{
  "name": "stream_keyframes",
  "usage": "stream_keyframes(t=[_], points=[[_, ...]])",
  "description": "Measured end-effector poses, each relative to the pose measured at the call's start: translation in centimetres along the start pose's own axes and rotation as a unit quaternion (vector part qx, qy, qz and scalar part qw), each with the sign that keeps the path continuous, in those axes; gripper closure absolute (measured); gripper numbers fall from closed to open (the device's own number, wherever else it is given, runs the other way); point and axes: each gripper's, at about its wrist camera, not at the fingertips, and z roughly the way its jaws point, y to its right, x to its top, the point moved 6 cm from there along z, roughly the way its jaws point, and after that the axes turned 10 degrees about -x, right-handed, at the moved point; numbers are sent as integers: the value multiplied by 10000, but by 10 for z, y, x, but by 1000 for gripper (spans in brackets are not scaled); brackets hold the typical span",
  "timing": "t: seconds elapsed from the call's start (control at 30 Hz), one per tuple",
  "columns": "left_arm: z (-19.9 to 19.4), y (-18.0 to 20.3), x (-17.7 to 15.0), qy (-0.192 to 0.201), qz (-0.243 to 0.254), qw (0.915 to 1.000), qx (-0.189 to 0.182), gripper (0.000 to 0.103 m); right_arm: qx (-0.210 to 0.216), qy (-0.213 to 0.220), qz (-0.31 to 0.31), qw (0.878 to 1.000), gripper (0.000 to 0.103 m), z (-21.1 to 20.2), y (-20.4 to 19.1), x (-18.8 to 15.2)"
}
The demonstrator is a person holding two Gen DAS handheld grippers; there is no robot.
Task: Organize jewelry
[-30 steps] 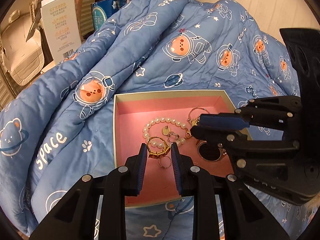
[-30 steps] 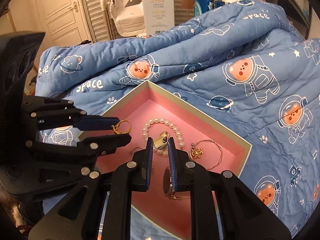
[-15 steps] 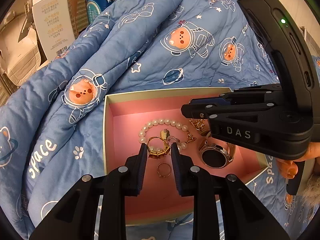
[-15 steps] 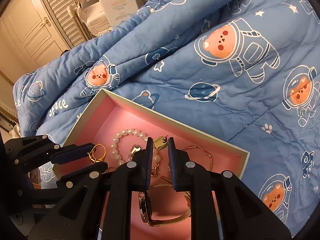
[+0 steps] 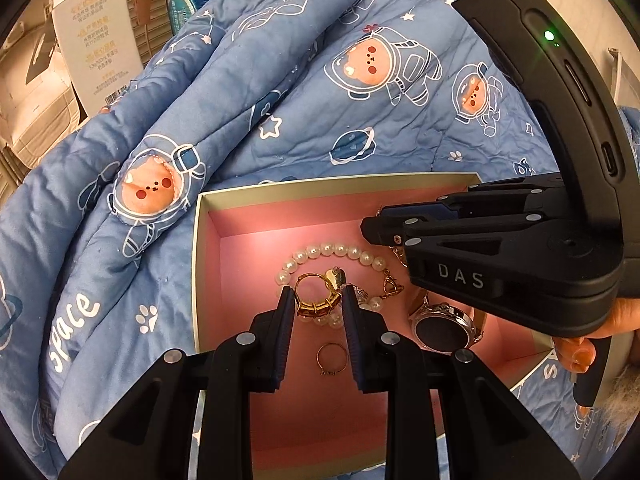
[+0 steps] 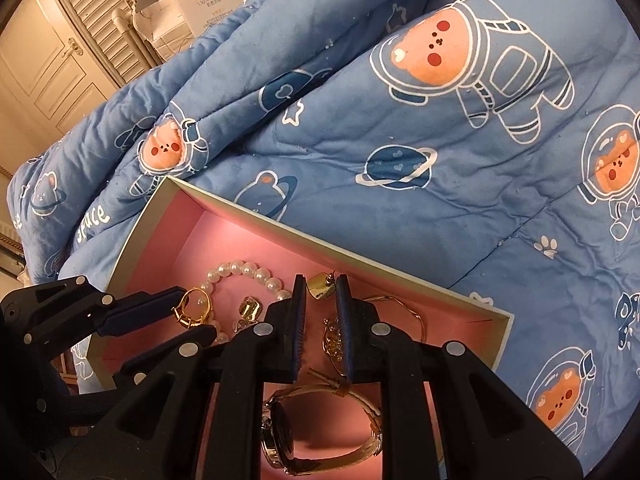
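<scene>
Warm dim indoor light; sharp focus; strong fisheye bending, black vignette at corners.

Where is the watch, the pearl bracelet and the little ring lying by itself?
Watch (image 5: pixel 441 331): left wrist view, on its dark round face.
Pearl bracelet (image 5: pixel 340 249): left wrist view, on a pearl along its top curve.
Little ring (image 5: pixel 332 359): left wrist view, on its thin gold band, low between the tool's fingers.

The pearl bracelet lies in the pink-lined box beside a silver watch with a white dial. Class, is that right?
One error: the watch is gold with a dark dial, as the left wrist view shows. The pearl bracelet does lie in the pink-lined box beside it.
</scene>
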Motion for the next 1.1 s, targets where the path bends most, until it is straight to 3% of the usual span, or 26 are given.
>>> stream_keyframes(t=[0.37, 0.57, 0.7, 0.83, 1.0, 1.1], points=[[3, 6, -1, -10, 127, 9999, 21, 78, -53, -48, 0, 10000, 87, 6, 1, 1], [-4, 9, -2, 102, 214, 9997, 54, 64, 3, -66, 87, 9999, 86, 8, 4, 0], [-14, 15, -4, 201, 341, 9992, 64, 57, 259, -105, 299, 9992, 67, 8, 6, 0], [-27, 21, -9, 354, 380, 9986, 6, 54, 304, -53, 342, 9989, 66, 3, 6, -1], [-48, 24, -16, 618, 371, 9974, -37, 43, 493, 62, 402, 9980, 65, -7, 2, -3], [-59, 27, -21, 790, 334, 9963, -31, 31, 554, 179, 472, 9972, 54, -18, 1, -5]])
